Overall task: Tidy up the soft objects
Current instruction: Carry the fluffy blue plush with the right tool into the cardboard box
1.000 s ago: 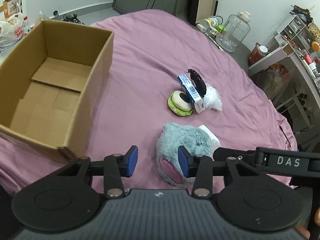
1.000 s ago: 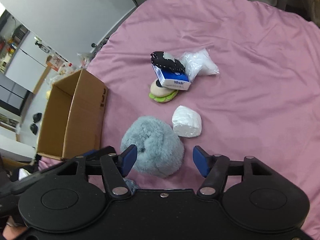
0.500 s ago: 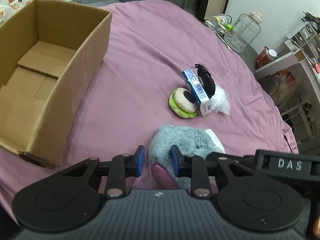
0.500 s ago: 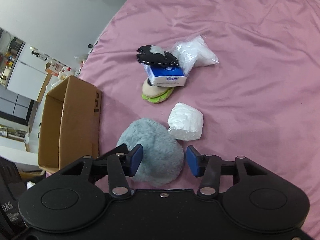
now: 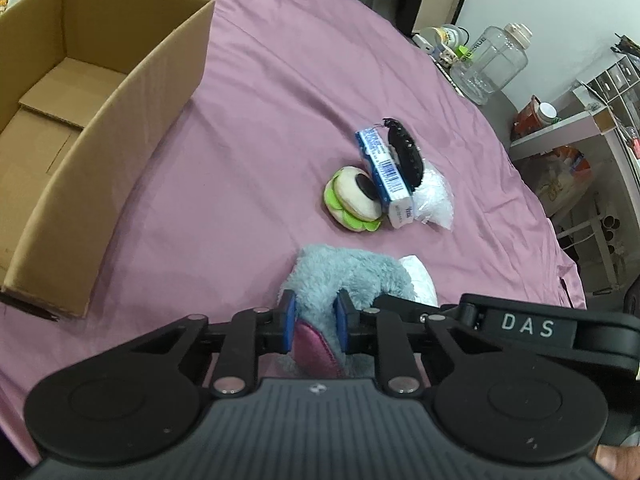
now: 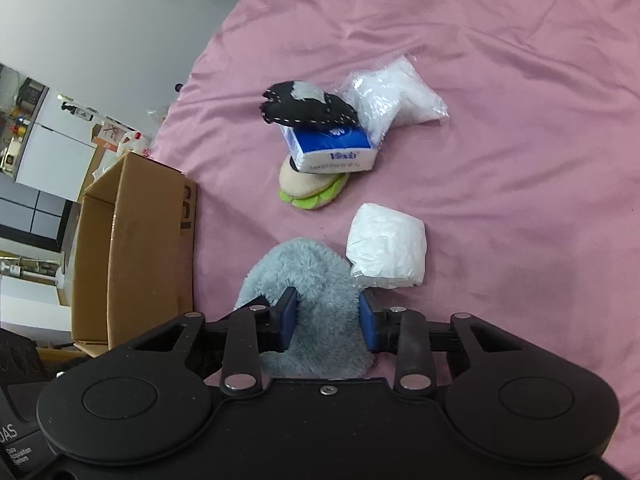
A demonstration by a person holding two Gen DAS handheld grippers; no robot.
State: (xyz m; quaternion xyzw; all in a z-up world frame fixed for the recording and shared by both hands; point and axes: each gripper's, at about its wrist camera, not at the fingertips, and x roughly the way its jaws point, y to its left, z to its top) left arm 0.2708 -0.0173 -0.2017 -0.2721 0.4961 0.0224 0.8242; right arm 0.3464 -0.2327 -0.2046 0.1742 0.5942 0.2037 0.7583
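Two handheld grippers, each with blue pads, clamp one fluffy grey-blue plush toy (image 5: 352,276) lying on a wrinkled pink sheet (image 5: 280,92). The left gripper (image 5: 316,322) has just been closing and now pinches a fold of fur beside a pink satin patch. The right gripper (image 6: 328,322) has also just been closing, and its pads press into the toy's shaggy body from both sides.

Touching the toy lies one white crinkled plastic-wrapped bundle (image 6: 386,246), roughly cube-shaped. Further off sits a small heap: one round cream and green plush burger (image 5: 354,200), one blue and white tissue pack (image 6: 330,148) leaning on it, one black fabric piece with white stitching (image 6: 306,106) on top, and one clear bag of white filling (image 6: 394,96). What the black piece is cannot be told.

One open brown cardboard box (image 5: 132,92), empty with flaps folded flat inside, stands on the sheet to the left, well apart from the heap.
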